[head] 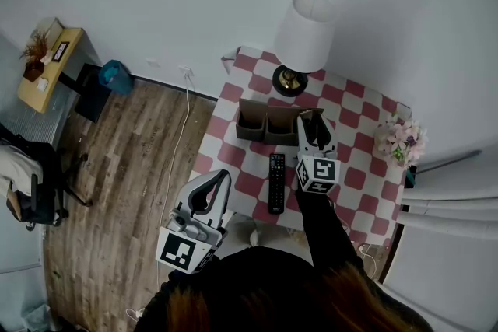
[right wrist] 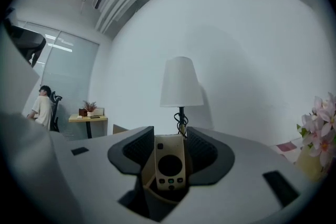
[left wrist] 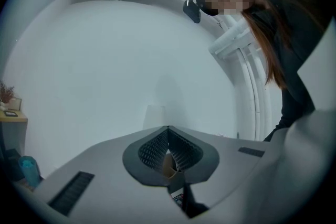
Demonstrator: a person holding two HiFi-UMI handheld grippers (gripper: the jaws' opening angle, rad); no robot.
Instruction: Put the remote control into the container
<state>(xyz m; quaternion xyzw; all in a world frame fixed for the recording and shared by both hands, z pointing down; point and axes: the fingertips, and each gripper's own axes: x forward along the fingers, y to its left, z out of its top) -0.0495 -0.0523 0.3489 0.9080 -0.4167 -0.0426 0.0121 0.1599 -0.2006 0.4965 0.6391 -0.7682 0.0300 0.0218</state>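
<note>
Dark hair (head: pixel 264 299) filling foreground. Left gripper (head: pixel 220 176) hanging, jaws pressing together, empty. Right gripper (head: pixel 313 128) clamping pale remote control (right wrist: pixel 169 162), jaws wide, over container (head: pixel 257 124) on checked table (head: pixel 249 184).

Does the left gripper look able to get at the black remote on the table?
Probably yes. The black remote lies bare near the front edge of the table, the left gripper close beside it, nothing between; its fingers are shut and would need opening.
</note>
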